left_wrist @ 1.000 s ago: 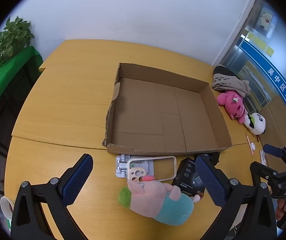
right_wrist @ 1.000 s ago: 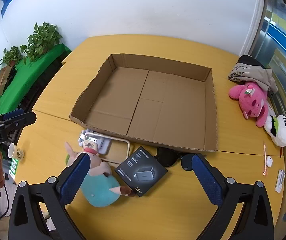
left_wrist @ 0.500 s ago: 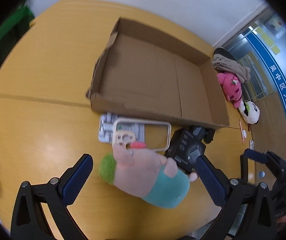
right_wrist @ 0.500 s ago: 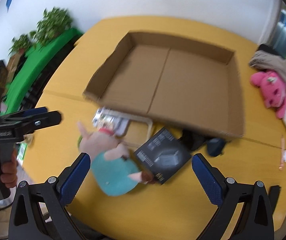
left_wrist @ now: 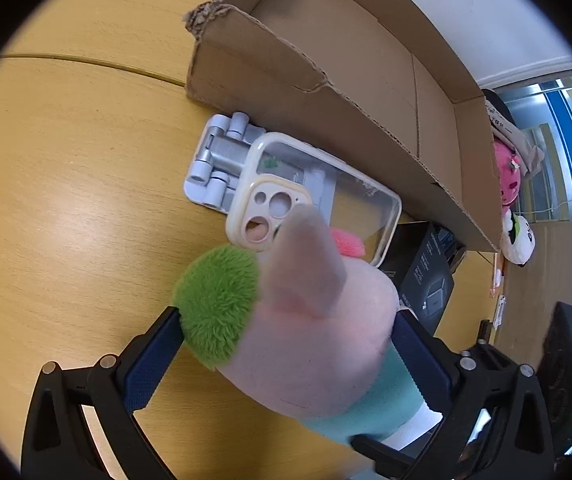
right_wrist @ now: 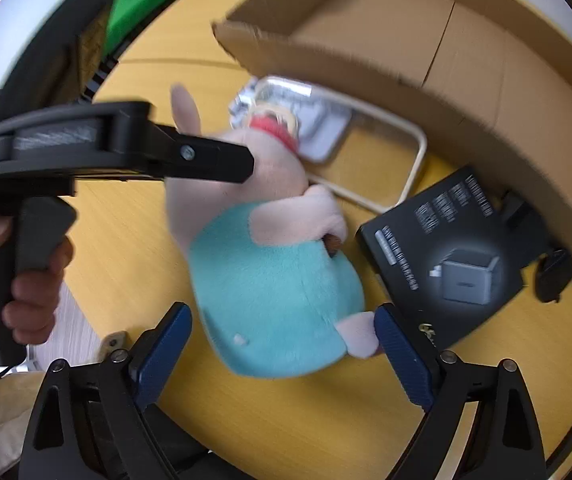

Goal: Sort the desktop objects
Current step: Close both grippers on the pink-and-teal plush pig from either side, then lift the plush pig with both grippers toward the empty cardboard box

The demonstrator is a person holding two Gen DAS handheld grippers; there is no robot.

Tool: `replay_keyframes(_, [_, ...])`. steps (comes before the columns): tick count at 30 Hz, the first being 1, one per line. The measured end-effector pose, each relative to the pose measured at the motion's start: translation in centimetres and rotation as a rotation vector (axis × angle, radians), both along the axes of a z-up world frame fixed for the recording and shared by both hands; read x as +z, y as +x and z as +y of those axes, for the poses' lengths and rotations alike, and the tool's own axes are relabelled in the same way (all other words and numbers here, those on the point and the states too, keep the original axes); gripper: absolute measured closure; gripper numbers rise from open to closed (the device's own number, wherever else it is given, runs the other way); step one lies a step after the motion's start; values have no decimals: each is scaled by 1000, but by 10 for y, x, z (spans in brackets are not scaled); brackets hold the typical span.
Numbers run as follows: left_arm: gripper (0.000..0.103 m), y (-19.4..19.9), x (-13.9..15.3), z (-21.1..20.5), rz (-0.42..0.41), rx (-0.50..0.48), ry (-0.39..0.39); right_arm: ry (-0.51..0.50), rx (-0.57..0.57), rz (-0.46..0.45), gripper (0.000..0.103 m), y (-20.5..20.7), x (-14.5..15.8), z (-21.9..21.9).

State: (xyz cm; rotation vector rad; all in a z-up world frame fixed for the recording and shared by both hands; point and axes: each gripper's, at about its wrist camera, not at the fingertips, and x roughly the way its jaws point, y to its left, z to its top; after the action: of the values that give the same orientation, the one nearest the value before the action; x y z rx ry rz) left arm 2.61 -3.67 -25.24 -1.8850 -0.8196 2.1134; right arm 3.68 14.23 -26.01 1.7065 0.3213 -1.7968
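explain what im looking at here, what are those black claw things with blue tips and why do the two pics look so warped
Each black claw is a hand-held gripper that a person squeezes by a handle; no robot arm is involved. A fisheye camera on each one looks along its two blue-padded fingers, which bends the view. One picture comes from the left hand-held gripper, the other from the right hand-held gripper. Both straddle the same plush toy, pink with a teal body and green tuft, jaws still open around it. On the yellow table also lie a clear phone case over a grey folding stand, a black charger box, and an open cardboard box, probably where things get sorted.
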Motion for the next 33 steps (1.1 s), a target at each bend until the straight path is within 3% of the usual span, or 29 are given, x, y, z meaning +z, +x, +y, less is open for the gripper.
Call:
replay_keyframes(2, [9, 0, -3, 3, -6, -11, 30, -21, 17, -42, 15, 0, -10, -3])
replay_keyframes(9, [26, 0, 7, 8, 18, -48, 9, -72, -18, -120, 26, 1, -20, 3])
replay_keyframes(18, [30, 2, 49, 10, 85, -94, -2, -169, -78, -129, 31, 19, 7, 15])
replay_keyframes(27, [30, -13, 96, 11, 178, -115, -33, -224, -112, -52, 31, 9, 55, 23])
replay_keyframes(33, [30, -16, 112, 15, 214, -133, -45, -241, -131, -13, 31, 21, 67, 25])
